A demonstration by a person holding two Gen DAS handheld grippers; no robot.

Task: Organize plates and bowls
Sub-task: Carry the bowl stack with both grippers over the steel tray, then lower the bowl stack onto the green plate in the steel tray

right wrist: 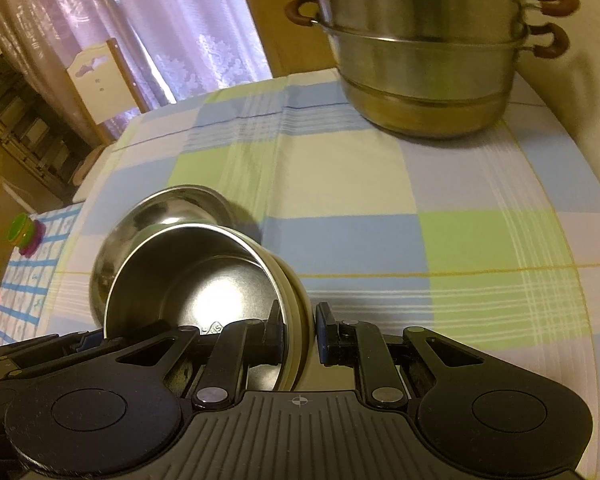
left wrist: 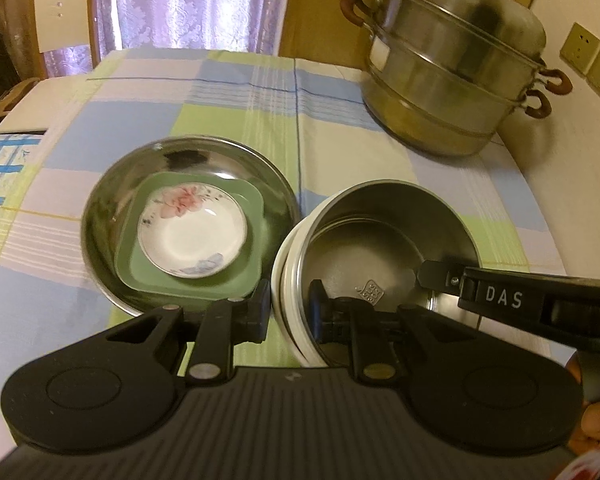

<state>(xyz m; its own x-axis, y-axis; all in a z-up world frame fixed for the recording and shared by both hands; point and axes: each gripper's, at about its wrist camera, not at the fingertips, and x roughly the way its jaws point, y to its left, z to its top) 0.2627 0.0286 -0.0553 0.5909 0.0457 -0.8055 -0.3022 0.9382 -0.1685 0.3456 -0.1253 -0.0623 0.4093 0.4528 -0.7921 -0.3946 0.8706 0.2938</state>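
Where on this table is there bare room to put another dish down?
The widest bare cloth lies between the steamer pot at the back and the white bowl in front. More runs along the right side, from pot to near edge. The front left is crowded: the steel basin with its green dish and flowered saucer sits close beside the bowl.

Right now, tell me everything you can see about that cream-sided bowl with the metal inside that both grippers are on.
The cream-sided bowl has a dull steel lining with a small stamped mark on its floor and a pale ribbed outer wall. It is empty and tilted. The left gripper and right gripper each straddle its rim, one finger inside and one outside. It sits beside the steel dish on the checked tablecloth.
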